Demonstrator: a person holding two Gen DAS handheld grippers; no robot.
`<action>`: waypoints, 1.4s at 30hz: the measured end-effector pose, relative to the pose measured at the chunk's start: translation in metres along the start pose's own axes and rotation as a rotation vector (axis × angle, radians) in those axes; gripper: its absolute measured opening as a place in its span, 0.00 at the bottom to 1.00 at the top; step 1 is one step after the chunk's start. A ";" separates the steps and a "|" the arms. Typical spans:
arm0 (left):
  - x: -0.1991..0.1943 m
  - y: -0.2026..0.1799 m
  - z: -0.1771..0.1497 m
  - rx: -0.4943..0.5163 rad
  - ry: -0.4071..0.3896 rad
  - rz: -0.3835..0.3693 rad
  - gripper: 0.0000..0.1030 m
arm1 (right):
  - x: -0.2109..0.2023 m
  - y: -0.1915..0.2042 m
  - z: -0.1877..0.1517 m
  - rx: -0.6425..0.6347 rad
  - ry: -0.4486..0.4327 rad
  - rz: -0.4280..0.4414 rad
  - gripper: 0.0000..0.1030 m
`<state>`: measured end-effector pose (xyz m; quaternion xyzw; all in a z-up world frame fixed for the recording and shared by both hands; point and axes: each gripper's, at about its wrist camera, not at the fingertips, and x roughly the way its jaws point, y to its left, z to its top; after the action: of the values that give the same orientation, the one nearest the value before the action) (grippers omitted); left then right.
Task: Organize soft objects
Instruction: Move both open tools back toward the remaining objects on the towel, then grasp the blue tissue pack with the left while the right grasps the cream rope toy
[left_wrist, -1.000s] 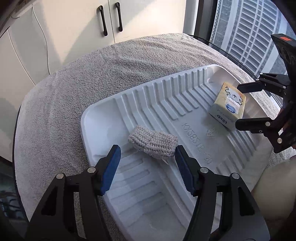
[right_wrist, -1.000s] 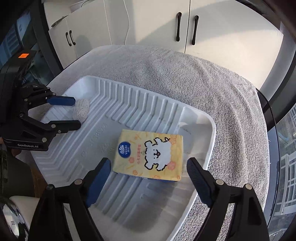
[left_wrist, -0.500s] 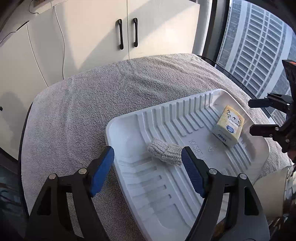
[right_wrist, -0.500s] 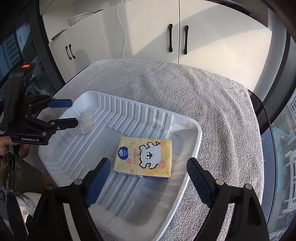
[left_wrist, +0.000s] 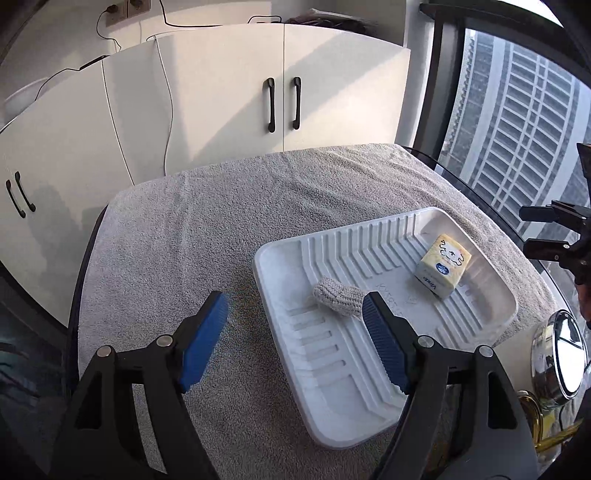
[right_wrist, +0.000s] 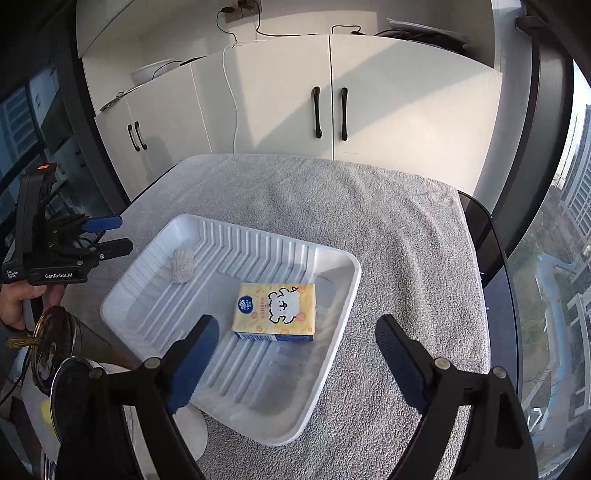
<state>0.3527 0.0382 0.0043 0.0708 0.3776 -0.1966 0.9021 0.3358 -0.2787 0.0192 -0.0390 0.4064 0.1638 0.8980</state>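
Hovering above the towel-covered counter, both tools angle downward with nothing between their blue pads: the left tool has its jaws spread wide after just opening, and the right tool likewise stands wide, having just opened further. One white ribbed tray lies on the grey towel. It holds one yellow tissue pack and one small knitted pad, well apart.
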 end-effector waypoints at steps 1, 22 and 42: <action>-0.009 -0.001 -0.003 0.006 -0.016 0.009 0.74 | -0.007 0.001 -0.002 0.001 -0.010 -0.003 0.89; -0.158 -0.026 -0.115 -0.065 -0.174 0.018 0.90 | -0.130 0.063 -0.100 0.015 -0.131 0.018 0.94; -0.211 -0.098 -0.233 -0.094 -0.198 -0.021 0.92 | -0.145 0.152 -0.220 0.038 -0.128 0.086 0.95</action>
<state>0.0259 0.0771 -0.0081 0.0047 0.2961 -0.1944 0.9351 0.0389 -0.2182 -0.0098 0.0063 0.3525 0.1964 0.9150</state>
